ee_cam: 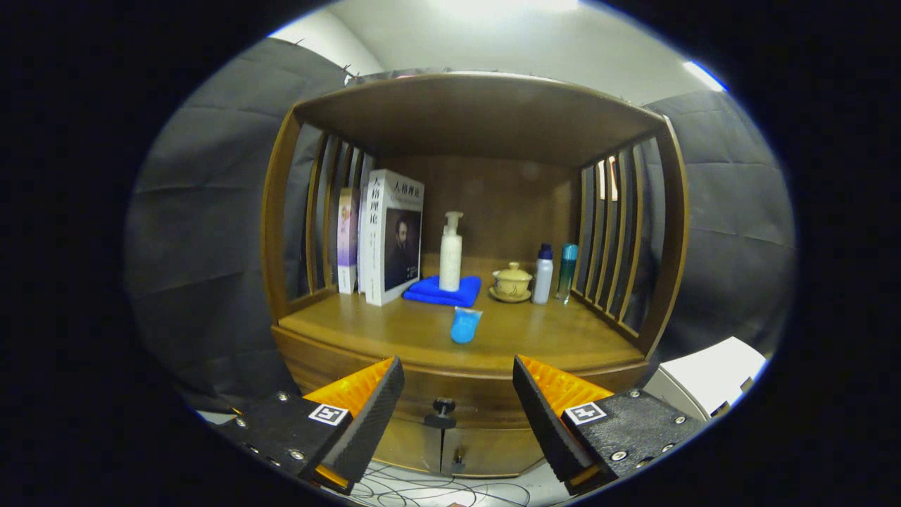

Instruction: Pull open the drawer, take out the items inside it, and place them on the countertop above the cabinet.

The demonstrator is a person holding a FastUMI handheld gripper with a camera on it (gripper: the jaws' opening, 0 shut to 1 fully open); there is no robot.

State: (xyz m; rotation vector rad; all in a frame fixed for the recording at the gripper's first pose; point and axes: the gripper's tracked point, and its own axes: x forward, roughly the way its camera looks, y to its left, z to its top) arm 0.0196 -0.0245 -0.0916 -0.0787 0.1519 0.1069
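My gripper (457,405) is wide open and holds nothing. Its two fingers stand apart, one on each side of a small dark knob (443,407).

The knob sits on the front of the drawer (486,398), just under the wooden countertop (556,338). The drawer looks shut, so I cannot see inside it. The knob is round and hard, and it sticks out a little. I think it is the best place to hold, with one finger on each side. It is small and may be slippery, so the pinch should be snug. A wooden drawer may be a bit heavy and could stick, so a slow, straight pull would suit it.

On the countertop, just past the drawer, lies a little blue tube (464,325). It looks soft and light. I cannot say if it came out of the drawer or was put there some other way. So this could be a drawer with things waiting inside, or one that is empty and closed again.

Farther back is a folded blue cloth (426,291) with a white pump bottle (450,253) standing on it. Books (391,236) stand beside it. On the other side are a small lidded cup (512,282) that could break, and two little bottles (553,273).
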